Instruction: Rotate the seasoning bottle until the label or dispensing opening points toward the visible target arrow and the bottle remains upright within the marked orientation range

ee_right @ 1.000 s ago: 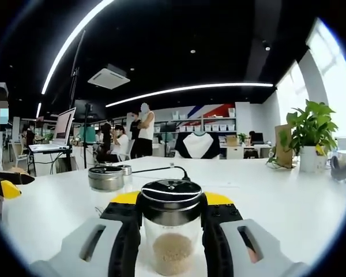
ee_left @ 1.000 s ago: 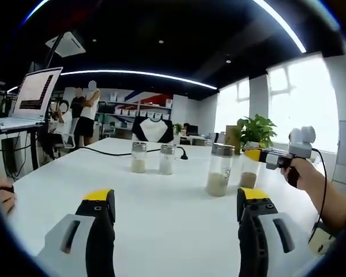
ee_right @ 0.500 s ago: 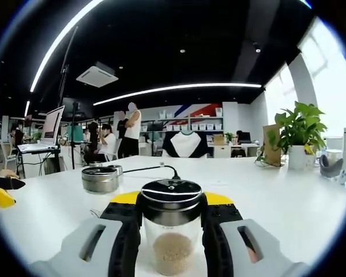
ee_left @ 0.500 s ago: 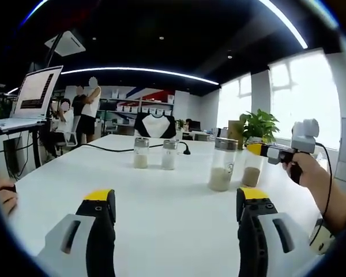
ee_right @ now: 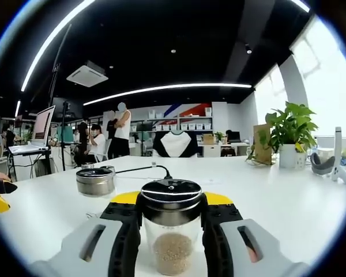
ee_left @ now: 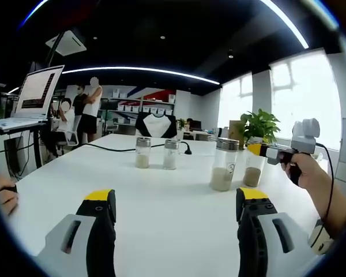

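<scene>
While the white table [ee_left: 161,190] is spreading across both views as the largest thing, no target arrow or marked range is showing on it, so I cannot judge how near the bottle is to its goal heading. My reading is that the grasp is done and the turning itself is what is left, or is under way; the frames do not settle which.

Toward 3 o'clock in the left gripper view, the person's hand [ee_left: 303,173] is carrying the right gripper [ee_left: 255,152] up to a seasoning bottle [ee_left: 253,171] that is standing upright on the table, just beside a taller glass jar [ee_left: 223,164] with a metal lid. Two small shakers [ee_left: 142,153] are standing side by side around 12 o'clock, well apart from that pair. The left gripper [ee_left: 173,210] is hanging over bare table with its jaws spread wide and nothing between them.

Seen from the right gripper view, that same gripper [ee_right: 171,216] is clamping the seasoning bottle [ee_right: 171,231] between both jaws; the dark lid is sitting level and the pale grains are lying at the bottom, so the bottle looks upright. No label or opening is facing this camera, and the taller jar's lid [ee_right: 95,181] is poking up at 10 o'clock. Only the left gripper view is giving the side-on look at bottle, jar and hand together.
</scene>
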Tool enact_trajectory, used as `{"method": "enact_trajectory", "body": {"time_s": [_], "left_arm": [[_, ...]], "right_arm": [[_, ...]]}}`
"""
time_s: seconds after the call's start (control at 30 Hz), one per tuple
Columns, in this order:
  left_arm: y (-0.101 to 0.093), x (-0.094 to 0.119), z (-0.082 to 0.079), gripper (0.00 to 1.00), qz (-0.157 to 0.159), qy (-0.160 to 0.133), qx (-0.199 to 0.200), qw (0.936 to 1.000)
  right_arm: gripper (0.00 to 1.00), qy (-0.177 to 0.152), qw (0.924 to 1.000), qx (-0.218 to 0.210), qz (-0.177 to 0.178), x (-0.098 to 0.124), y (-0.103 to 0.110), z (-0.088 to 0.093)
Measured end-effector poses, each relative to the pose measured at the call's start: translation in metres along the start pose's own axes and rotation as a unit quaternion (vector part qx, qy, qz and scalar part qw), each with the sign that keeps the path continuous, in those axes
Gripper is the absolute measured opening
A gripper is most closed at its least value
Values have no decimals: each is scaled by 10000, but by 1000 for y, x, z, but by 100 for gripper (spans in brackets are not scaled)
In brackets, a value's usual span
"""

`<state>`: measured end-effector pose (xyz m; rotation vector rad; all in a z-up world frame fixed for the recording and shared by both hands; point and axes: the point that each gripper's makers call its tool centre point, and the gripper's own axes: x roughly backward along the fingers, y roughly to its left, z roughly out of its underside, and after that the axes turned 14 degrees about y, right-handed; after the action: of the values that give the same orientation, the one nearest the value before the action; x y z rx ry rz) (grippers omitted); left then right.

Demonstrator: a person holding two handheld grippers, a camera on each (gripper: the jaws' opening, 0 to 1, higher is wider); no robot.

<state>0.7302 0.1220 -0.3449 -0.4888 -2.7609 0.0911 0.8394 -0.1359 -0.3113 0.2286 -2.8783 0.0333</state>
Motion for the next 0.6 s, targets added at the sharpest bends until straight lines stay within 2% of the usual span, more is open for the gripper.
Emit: {"method": "enact_trajectory", "body": {"time_s": [0.6], "left_arm": [[1,3,0,90,-7,-14,1,10000]], "right_arm": [[40,-49,9998,-209,14,1,-2,2]]}}
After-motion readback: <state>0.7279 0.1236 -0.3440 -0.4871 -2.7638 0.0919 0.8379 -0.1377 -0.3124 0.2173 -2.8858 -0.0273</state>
